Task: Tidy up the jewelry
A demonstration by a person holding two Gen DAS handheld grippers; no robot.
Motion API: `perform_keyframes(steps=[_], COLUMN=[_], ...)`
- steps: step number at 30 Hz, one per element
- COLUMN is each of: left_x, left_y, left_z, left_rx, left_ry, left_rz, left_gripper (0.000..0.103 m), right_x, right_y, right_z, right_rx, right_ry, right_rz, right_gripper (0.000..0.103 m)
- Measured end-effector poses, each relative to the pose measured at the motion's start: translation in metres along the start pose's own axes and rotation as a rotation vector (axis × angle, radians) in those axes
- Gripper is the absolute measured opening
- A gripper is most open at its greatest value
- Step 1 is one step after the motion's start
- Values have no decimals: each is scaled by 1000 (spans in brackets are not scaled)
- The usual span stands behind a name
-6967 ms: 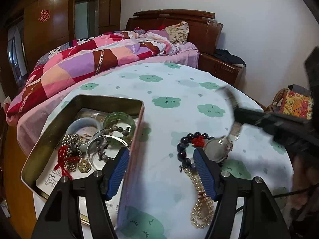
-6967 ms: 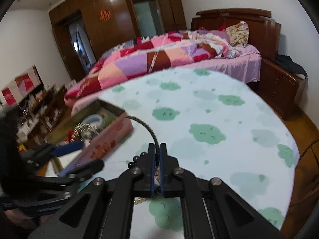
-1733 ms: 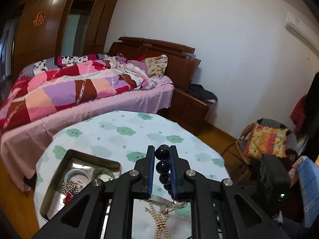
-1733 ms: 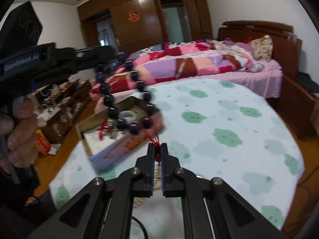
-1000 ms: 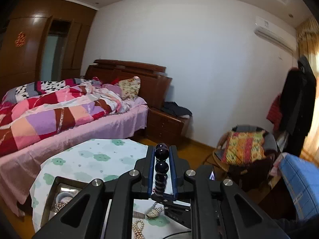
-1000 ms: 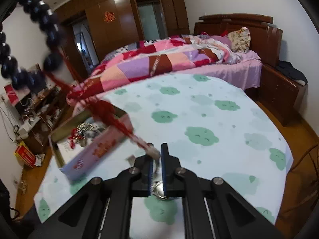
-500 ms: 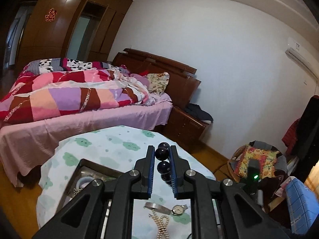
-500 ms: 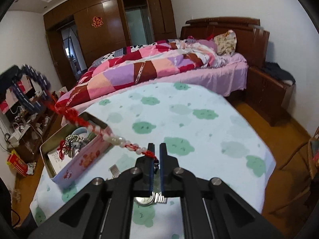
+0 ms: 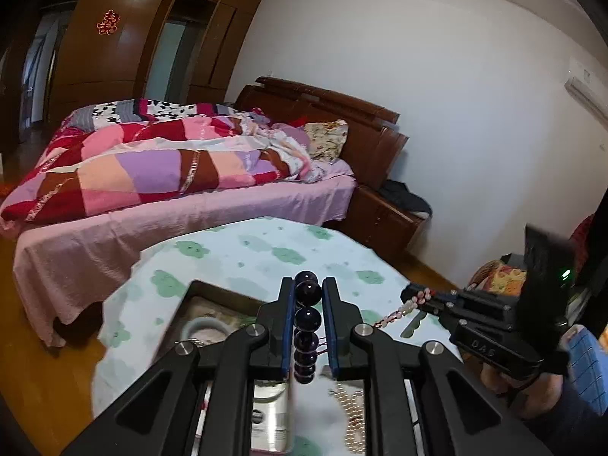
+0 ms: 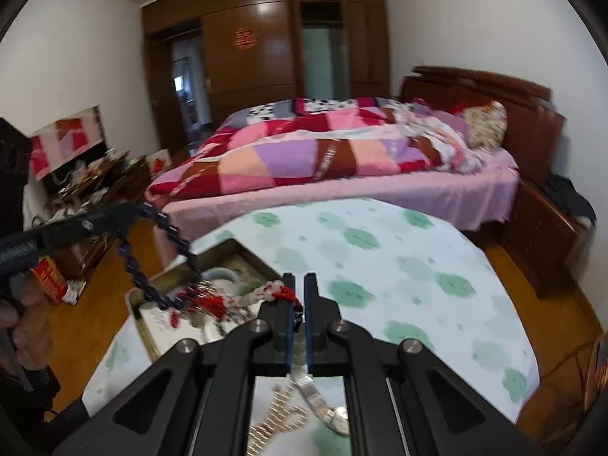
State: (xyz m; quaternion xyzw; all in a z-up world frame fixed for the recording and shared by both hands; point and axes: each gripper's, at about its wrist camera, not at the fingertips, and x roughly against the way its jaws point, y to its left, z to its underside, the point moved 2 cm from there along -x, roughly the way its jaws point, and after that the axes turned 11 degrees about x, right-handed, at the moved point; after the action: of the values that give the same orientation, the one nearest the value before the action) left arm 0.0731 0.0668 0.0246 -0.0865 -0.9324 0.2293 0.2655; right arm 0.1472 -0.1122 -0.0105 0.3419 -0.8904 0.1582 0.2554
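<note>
A string of dark round beads (image 9: 307,319) is pinched between the pads of my left gripper (image 9: 307,285), and its top bead pokes above the fingertips. The string's tail of pale beads (image 9: 406,306) and red tassel (image 10: 283,294) runs to my right gripper (image 10: 298,285), which is shut on the tassel cord. The dark beads (image 10: 171,235) hang in a loop between both grippers above the open tin box (image 10: 235,247). That box (image 9: 212,292) holds several other pieces. From the right wrist view, my left gripper (image 10: 129,209) reaches in at the left.
The round table (image 9: 266,250) has a cloth with green clouds. A pearl necklace (image 10: 273,414) and a wristwatch (image 10: 334,418) lie near its front edge. A bed (image 9: 171,174) stands behind it, with a wooden nightstand (image 9: 383,220) at the right. A person's hand (image 10: 22,326) grips the left handle.
My left gripper has dropped lower and nearer the tin box with the beads. The right gripper has lifted with the tassel, so the string now hangs slacker over the box.
</note>
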Motion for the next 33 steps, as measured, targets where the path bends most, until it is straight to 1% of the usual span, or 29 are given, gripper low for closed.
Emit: perform_keyframes(steps=[4, 6, 9, 11, 20, 30, 32, 33], left_x=[-6, -11, -18, -23, -42, -52, -53, -53], left_y=[19, 28, 37, 43, 68, 76, 76, 76], left_z=[5, 8, 13, 15, 25, 33, 33, 34], left_rx=[20, 34, 20, 19, 52, 56, 60, 65], left_ry=[14, 26, 31, 35, 80, 108, 115, 118], left_rz=[-45, -60, -110, -130, -162, -188, -193, -196], left_gripper=[14, 14, 14, 14, 14, 14, 17, 29], right_x=[-24, -37, -54, -61, -95, -102, -104, -104], right_y=[29, 40, 54, 61, 83, 87, 87, 86], right_z=[-15, -17, -17, -16, -5, 3, 5, 6], right_rx=[66, 87, 115, 127, 144, 129, 127, 123], right_ry=[22, 39, 66, 81, 150, 191, 195, 202], right_rz=[-41, -62, -86, -97, -143, -166, -170, -173], right_gripper=[5, 5, 5, 5, 5, 6, 10, 23])
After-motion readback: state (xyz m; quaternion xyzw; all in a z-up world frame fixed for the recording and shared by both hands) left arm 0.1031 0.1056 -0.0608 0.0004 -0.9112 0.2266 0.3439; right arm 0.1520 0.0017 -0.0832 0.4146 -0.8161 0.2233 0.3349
